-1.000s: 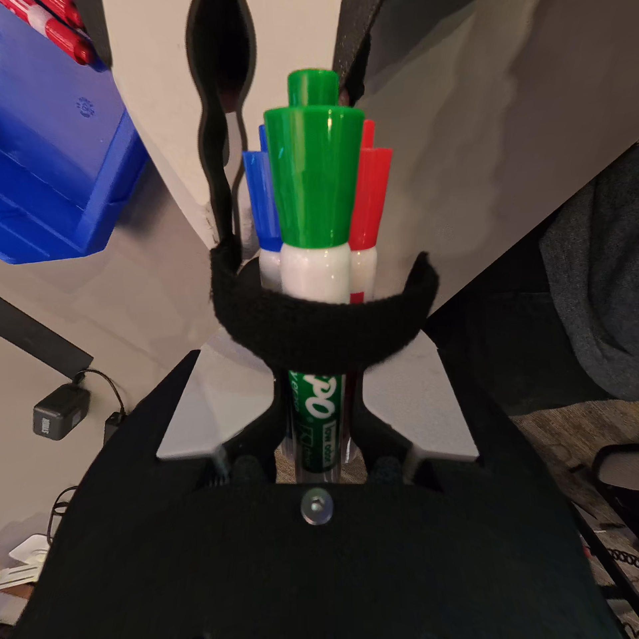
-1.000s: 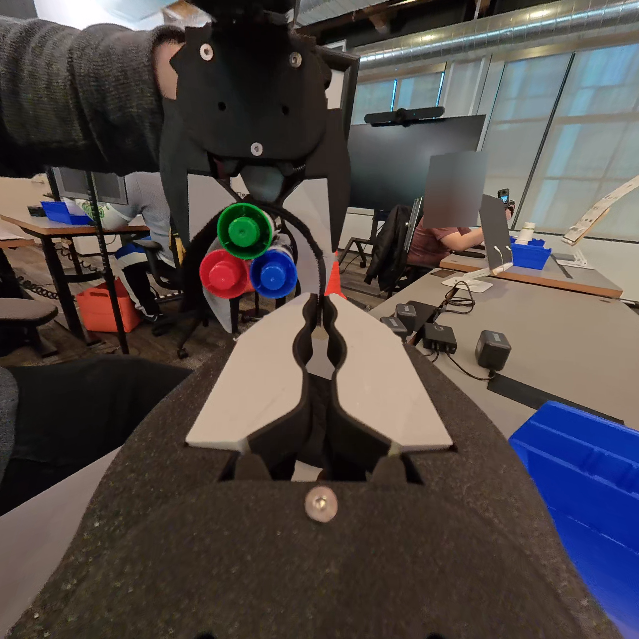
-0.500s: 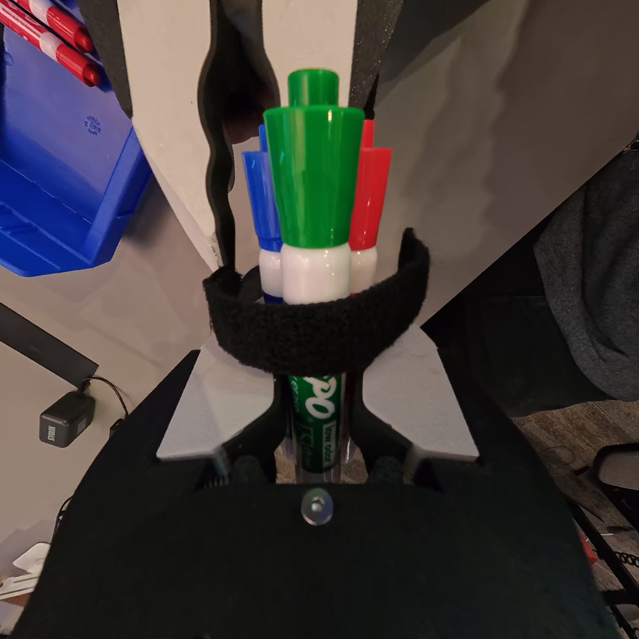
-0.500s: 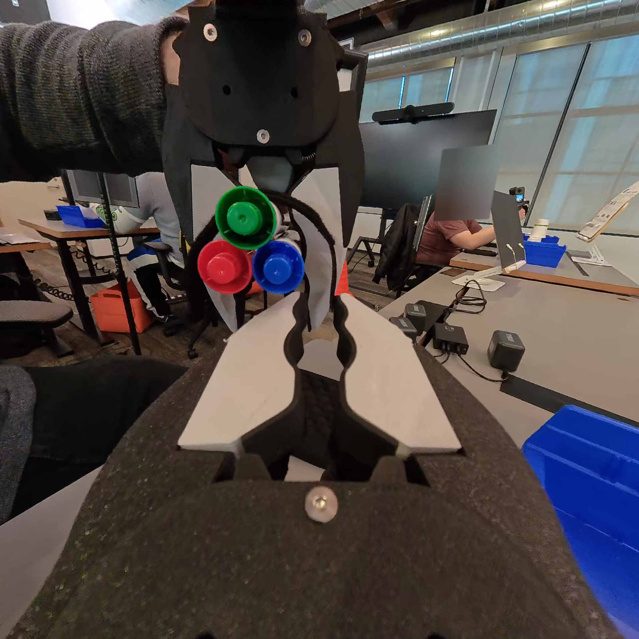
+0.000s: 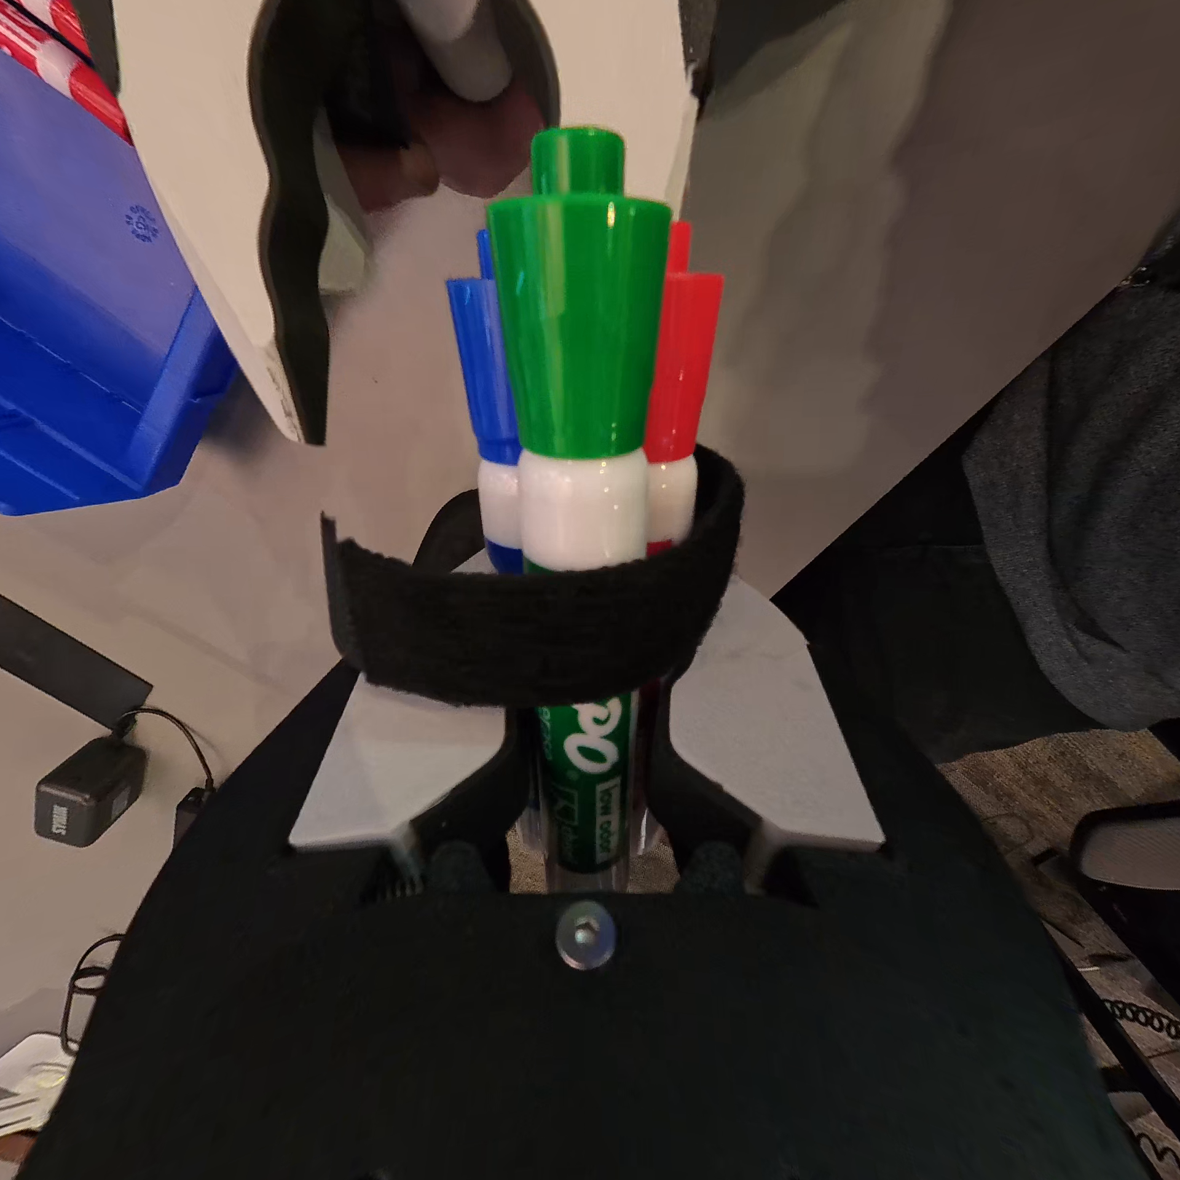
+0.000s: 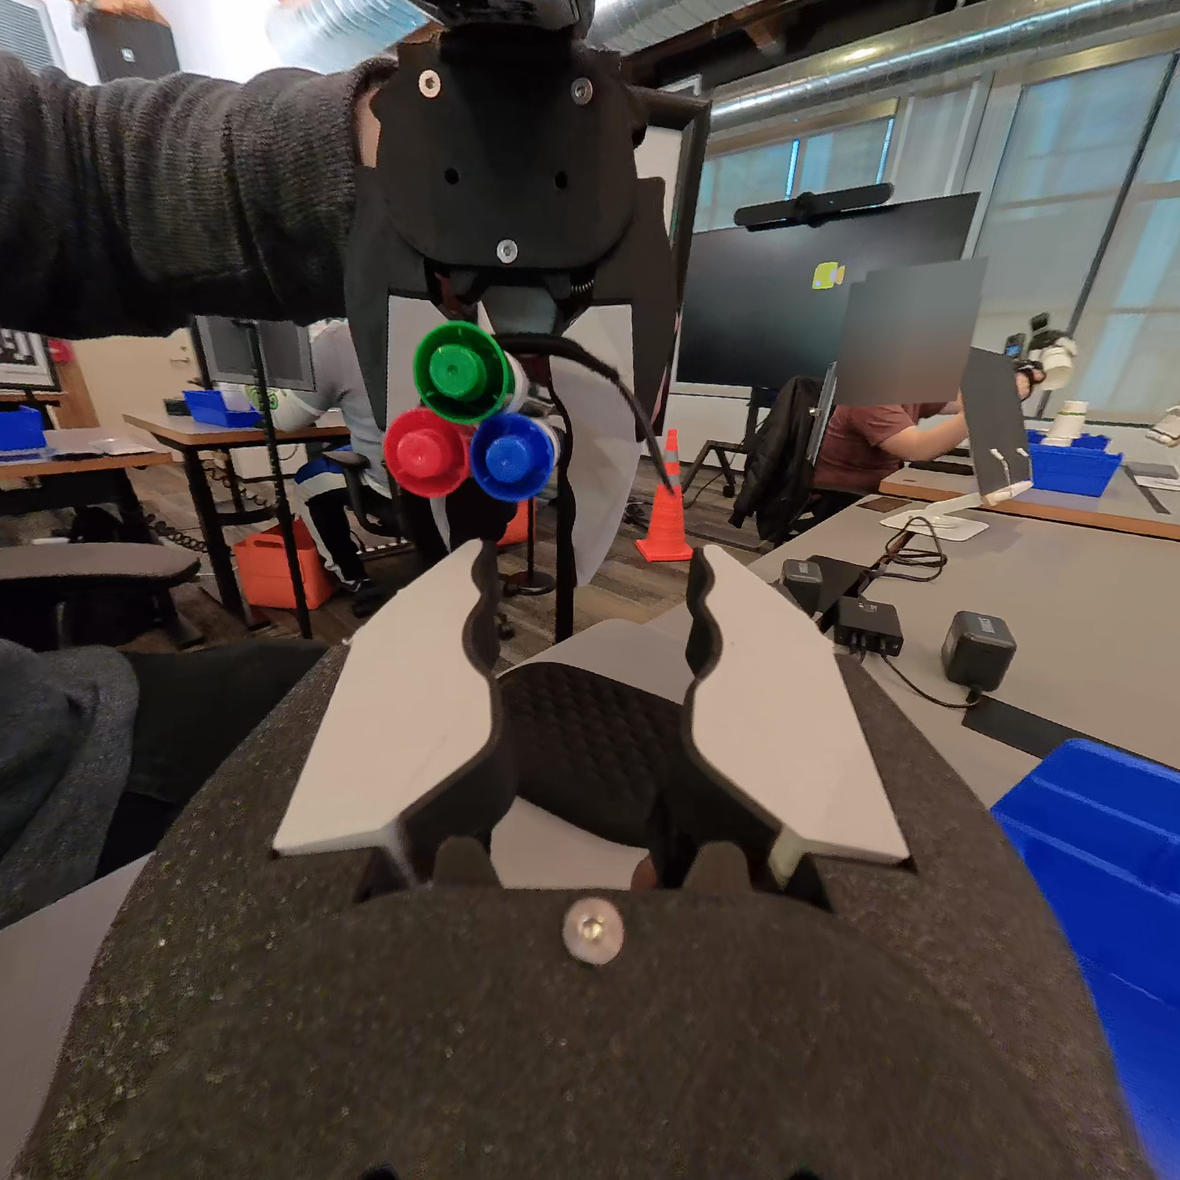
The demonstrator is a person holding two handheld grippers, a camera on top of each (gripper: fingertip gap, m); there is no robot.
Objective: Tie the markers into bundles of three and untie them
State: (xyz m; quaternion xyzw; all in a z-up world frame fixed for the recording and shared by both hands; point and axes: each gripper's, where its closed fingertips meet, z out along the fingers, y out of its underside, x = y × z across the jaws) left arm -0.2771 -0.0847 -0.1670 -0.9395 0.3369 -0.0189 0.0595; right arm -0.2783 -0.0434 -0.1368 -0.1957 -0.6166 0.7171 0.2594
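Note:
My left gripper [image 5: 584, 645] is shut on three markers held together: green [image 5: 578, 332], blue [image 5: 482, 364] and red [image 5: 680, 357]. A black velcro strap [image 5: 530, 632] hangs in a loose ring around them just above the fingertips, its ends apart. In the right wrist view the three caps point at the camera: green [image 6: 456, 370], red [image 6: 421, 453], blue [image 6: 511, 456]. The strap's free end [image 6: 638, 428] sticks out to the right. My right gripper [image 6: 590, 574] is open and empty, just below the bundle and apart from it.
A blue bin [image 5: 83, 332] with red markers [image 5: 38, 57] stands on the grey table [image 6: 1053, 606]; it also shows in the right wrist view [image 6: 1098, 862]. Black chargers [image 6: 977, 645] with cables lie behind it. A person's sleeve [image 6: 159, 191] holds the left gripper. People sit at desks beyond. Left tips to right tips: about 7 cm.
My right gripper has opened, let go of the strap end and drawn back. The strap has sprung looser around the markers. The left gripper still holds the bundle.

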